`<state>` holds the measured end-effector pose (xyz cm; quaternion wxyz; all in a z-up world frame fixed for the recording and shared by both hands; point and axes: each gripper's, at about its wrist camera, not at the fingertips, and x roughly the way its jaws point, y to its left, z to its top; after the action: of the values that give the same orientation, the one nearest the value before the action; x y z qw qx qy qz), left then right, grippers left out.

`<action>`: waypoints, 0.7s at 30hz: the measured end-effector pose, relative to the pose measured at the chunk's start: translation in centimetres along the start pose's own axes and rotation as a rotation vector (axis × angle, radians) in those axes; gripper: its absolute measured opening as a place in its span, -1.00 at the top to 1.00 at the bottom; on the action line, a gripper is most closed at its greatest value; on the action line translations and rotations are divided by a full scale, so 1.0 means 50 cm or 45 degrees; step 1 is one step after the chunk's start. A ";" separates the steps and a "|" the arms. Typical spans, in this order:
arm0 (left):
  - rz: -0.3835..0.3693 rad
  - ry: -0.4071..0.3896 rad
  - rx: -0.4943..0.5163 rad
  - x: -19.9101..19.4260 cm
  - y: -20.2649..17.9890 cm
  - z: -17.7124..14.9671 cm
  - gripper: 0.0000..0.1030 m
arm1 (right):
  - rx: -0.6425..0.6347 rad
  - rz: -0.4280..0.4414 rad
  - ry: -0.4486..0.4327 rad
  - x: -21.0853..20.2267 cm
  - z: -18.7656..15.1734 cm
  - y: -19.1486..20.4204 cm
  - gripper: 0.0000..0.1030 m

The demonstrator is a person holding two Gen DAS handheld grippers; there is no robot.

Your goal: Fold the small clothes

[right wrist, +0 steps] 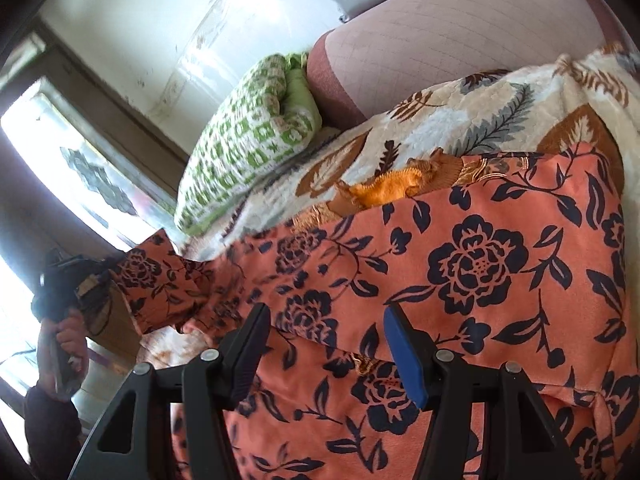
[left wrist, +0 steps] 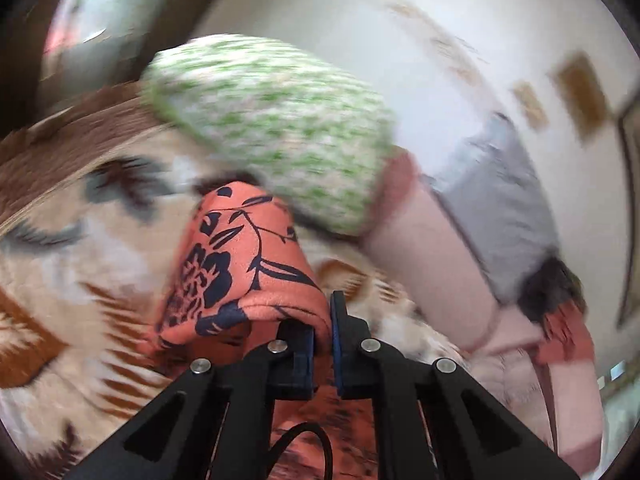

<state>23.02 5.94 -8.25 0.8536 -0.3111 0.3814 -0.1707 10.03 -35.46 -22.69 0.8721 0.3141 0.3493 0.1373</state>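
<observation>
Garment (right wrist: pixel 460 280): orange, dark floral print, spread on the leaf-patterned blanket (right wrist: pixel 440 120). Green-checked pillow (right wrist: pixel 248 144) beyond it, by a pink bolster (right wrist: pixel 460 40). Left tool (left wrist: pixel 322 332) clenched on a garment fold, lifted; surroundings blurred. Right tool (right wrist: pixel 326 344) released, over the garment. Orange cloth (right wrist: pixel 400 184) partly hidden under the garment.
</observation>
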 end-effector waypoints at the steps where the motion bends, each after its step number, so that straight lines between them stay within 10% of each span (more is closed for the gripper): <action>1: -0.042 0.009 0.059 0.004 -0.054 -0.009 0.88 | 0.026 0.025 -0.007 -0.005 0.003 -0.005 -0.21; 9: -0.265 0.184 0.308 0.131 -0.343 -0.164 0.81 | 0.413 0.347 -0.082 -0.059 0.033 -0.097 -0.24; 14: -0.123 0.274 0.359 0.222 -0.359 -0.269 -0.15 | 0.830 0.566 -0.190 -0.086 0.020 -0.214 -0.62; 21: 0.224 0.120 0.528 0.205 -0.281 -0.285 -0.54 | 0.907 0.384 -0.071 -0.061 0.023 -0.238 -0.63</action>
<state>18.11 -15.70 -11.89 0.8922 -0.0862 0.4032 -0.1845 8.87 -46.50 -28.09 0.6875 0.6488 0.3011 0.1256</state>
